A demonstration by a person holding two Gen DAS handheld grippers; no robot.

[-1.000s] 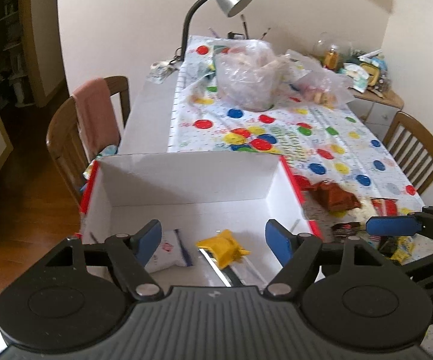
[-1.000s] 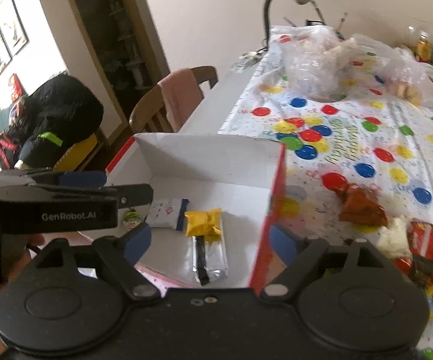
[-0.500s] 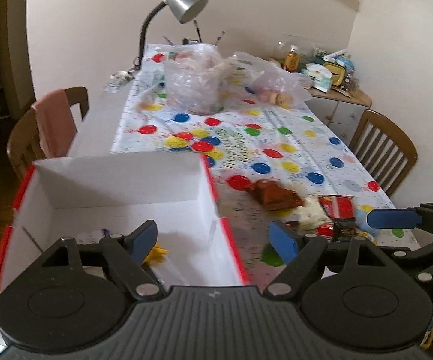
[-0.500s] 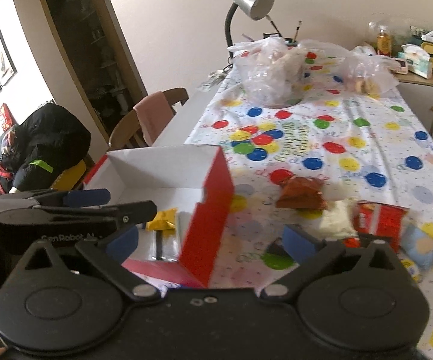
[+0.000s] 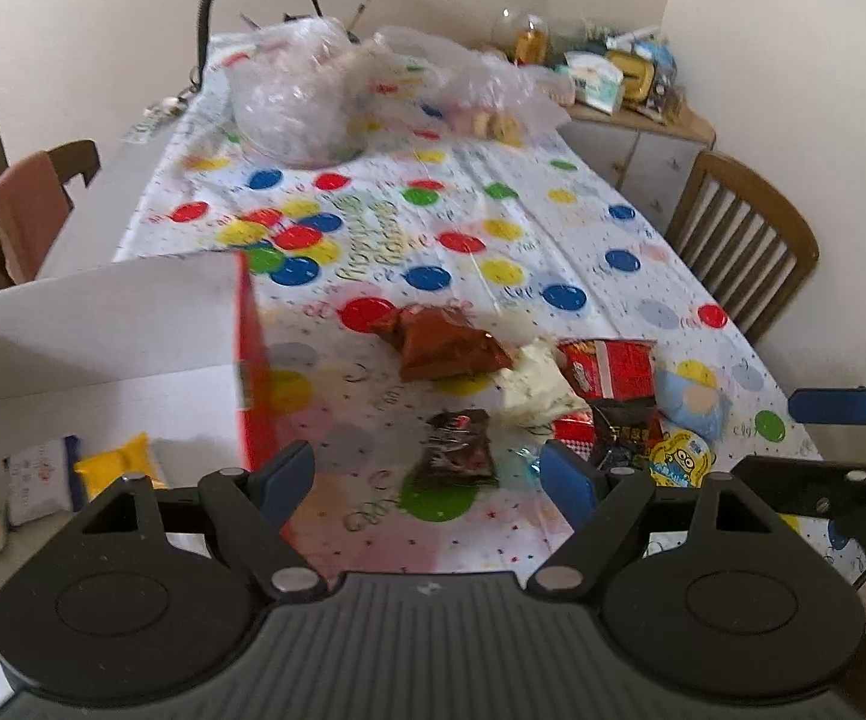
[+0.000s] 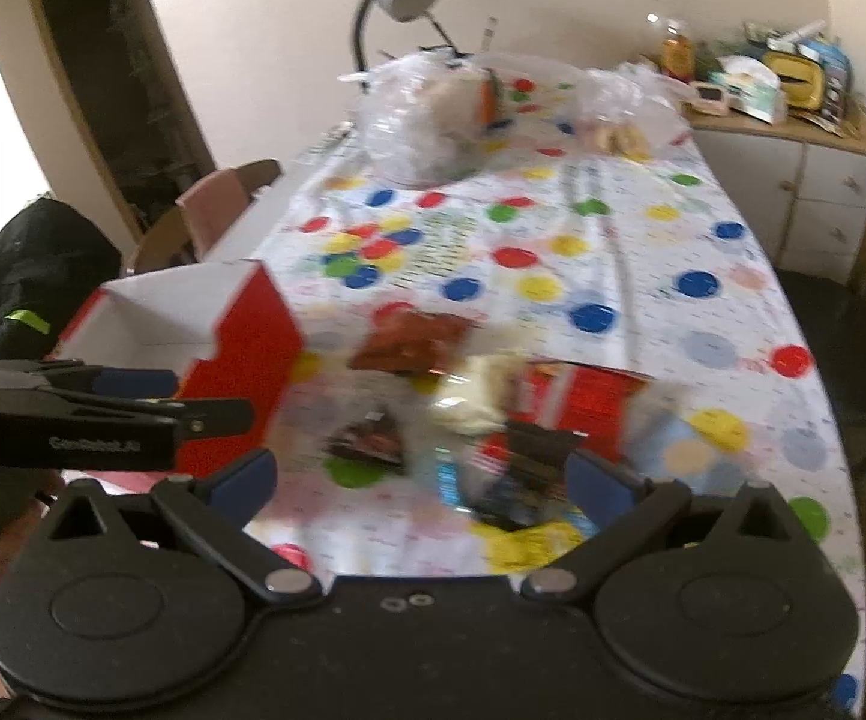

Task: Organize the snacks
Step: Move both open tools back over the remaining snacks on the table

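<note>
The left gripper (image 5: pixel 426 477) hangs over the dotted surface (image 5: pixel 523 228) with its fingers (image 5: pixel 285 477) apart and nothing between them; a dark snack packet (image 5: pixel 460 450) lies on the cloth in the gap ahead, untouched. From that packet, a brown bag (image 5: pixel 448 345) sits at 12 o'clock, and a white pouch (image 5: pixel 538 384), a red packet (image 5: pixel 610 366) and a black packet (image 5: pixel 622 432) lie toward 2 and 3 o'clock. The red-sided box (image 5: pixel 249 354) stands at 9 o'clock, holding a yellow packet (image 5: pixel 114 465) and a white one (image 5: pixel 39 480).

The right gripper (image 6: pixel 420 483) also hovers empty, its fingers (image 6: pixel 604 489) having just spread wide, above the blurred heap of snacks (image 6: pixel 517 420). The left gripper's arm shows at its 9 o'clock, in front of the box.
</note>
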